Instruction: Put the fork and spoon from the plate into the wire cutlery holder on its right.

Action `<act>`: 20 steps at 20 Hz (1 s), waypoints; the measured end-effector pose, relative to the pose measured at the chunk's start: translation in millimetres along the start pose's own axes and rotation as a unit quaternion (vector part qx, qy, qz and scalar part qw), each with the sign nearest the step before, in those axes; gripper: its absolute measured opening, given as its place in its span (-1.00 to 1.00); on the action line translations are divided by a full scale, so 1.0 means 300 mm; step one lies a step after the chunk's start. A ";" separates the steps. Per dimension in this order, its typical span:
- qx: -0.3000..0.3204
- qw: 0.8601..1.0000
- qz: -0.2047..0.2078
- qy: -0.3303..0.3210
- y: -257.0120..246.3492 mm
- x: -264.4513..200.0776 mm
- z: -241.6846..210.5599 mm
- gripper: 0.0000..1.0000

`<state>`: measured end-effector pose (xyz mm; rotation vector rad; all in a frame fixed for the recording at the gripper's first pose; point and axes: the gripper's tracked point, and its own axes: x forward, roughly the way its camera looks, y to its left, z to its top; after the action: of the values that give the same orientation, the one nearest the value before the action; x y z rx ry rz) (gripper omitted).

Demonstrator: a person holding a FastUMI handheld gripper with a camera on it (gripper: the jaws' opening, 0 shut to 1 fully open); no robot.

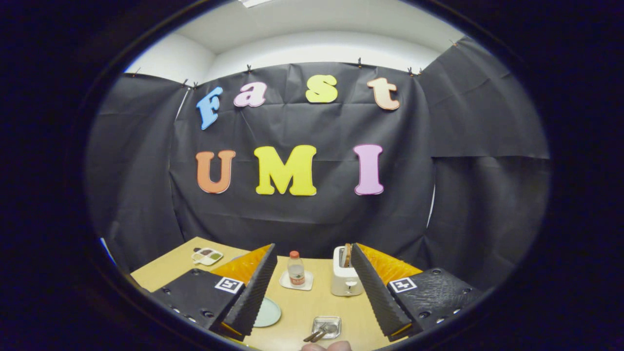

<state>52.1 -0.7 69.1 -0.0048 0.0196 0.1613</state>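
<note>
Gripper view, claw (312, 297) wide open and empty above the desk (302, 307), small tray (327, 325) with cutlery (317, 334) between its fingers, bottle (295, 269) and toaster (345, 279) beyond, plate (269, 313) left.

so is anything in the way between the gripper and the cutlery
Nothing visible. The cutlery lies on a small square dish between the fingers of the open gripper; the bottle and toaster stand beyond it. A person's fingertips sit just nearer.
</note>
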 end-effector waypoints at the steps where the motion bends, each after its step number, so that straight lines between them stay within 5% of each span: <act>1: -0.001 1.000 -0.001 -0.003 -0.004 0.005 0.005 0.85; 20: 0.019 0.999 -0.012 -0.026 -0.017 -0.008 0.064 0.85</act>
<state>50.8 -6.0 88.3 0.0362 -0.0285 0.1370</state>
